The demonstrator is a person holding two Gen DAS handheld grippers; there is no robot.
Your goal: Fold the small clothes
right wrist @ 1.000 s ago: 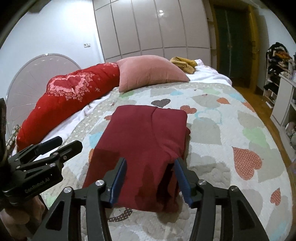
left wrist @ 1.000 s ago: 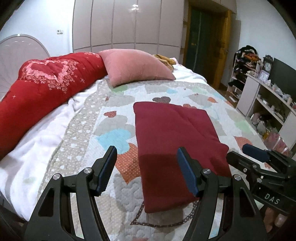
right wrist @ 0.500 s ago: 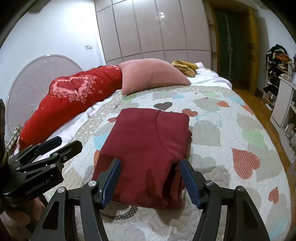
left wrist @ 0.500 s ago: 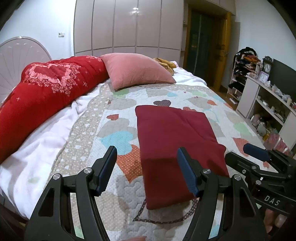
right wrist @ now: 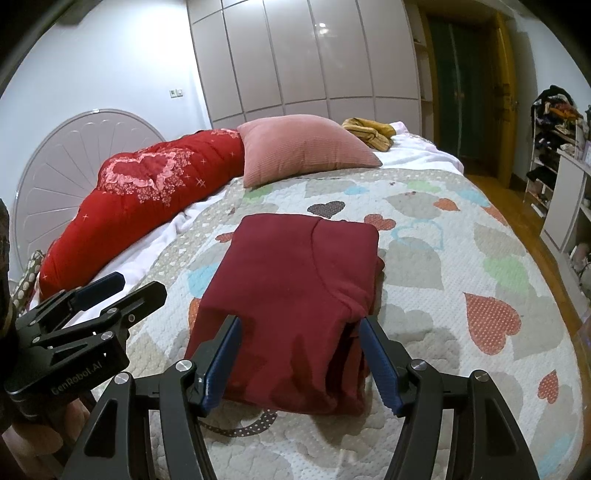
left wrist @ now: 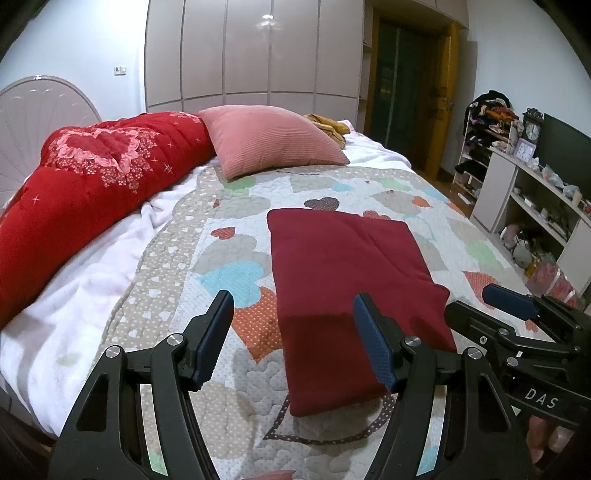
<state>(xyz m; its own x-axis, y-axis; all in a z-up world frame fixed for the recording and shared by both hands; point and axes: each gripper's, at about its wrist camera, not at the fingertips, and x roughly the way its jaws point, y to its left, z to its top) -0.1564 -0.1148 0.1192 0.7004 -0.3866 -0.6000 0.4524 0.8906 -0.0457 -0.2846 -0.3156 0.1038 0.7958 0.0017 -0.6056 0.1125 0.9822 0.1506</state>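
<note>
We see the room lit evenly by indoor light from above; bright glare spots sit on the glossy wardrobe doors [left wrist: 266, 22] near the top of both frames. The walls read bluish-white. The tongs throw soft shadows on the near part of the dark red folded garment [right wrist: 295, 280] and the quilt [left wrist: 229, 373]. Fisheye bending curves the wardrobe lines, and black vignette fills the corners. Focus is sharp in the centre, softer toward the edges.
</note>
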